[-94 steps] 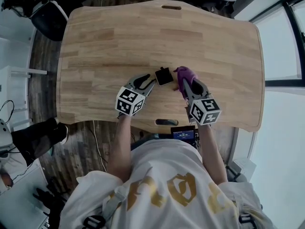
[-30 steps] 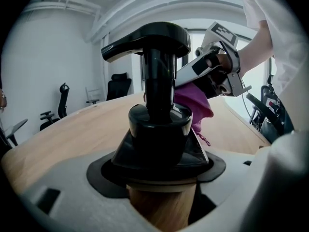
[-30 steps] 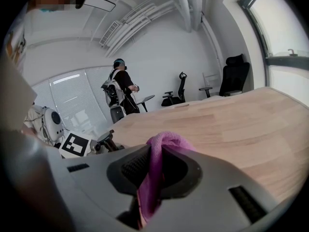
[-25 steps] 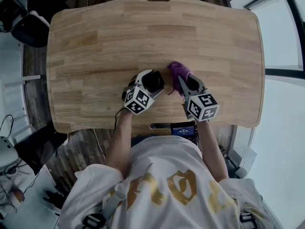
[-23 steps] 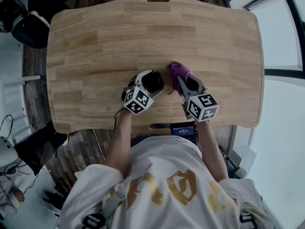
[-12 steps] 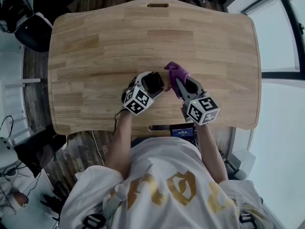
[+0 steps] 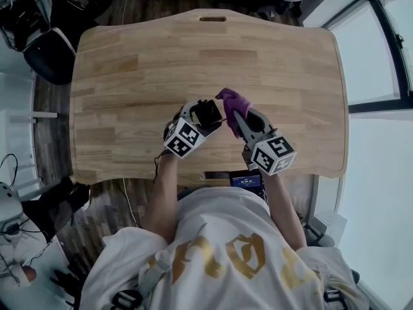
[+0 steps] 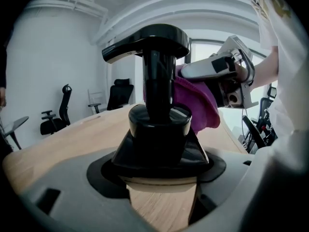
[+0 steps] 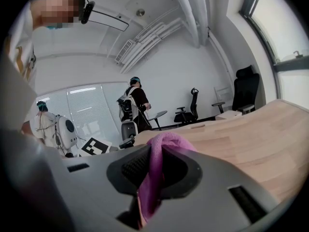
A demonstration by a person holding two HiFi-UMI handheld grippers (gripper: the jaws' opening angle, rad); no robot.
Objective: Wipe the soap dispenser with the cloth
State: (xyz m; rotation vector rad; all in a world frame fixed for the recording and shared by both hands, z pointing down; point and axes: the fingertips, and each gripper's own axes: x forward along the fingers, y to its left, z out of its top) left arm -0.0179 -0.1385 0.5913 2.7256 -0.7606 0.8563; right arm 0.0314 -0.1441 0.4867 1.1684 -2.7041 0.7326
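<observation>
Dispenser [image 8: 159, 129], black with a pump head, sits over the near middle of the table [image 7: 129, 76], between the two grippers. Whether its base rests on the wood or is lifted clear cannot be told.

Left: the left gripper [image 7: 202, 113] is closed on the dispenser's shoulder, one jaw on each side, with the pump neck rising upright above them and the spout pointing away from the cloth. The left forearm reaches forward from the body. The gripper slants toward the right, its marker cube nearest the person.

Centre: the cloth [image 7: 232, 101], purple and bunched, lies against the right side of the pump neck, just under the head, and appears to touch it.

Right: the right gripper [image 7: 236, 116] is closed on the cloth, a fold of which is pinched between the jaws and bulges past their tips. This forearm also reaches forward. The gripper slants toward the left, so the two tools converge on the dispenser.

Step in hand, as judged: wiping is under way at the neck. The next move likely calls for a firm left hold while the cloth is drawn down over the shoulder and round the far side.
</observation>
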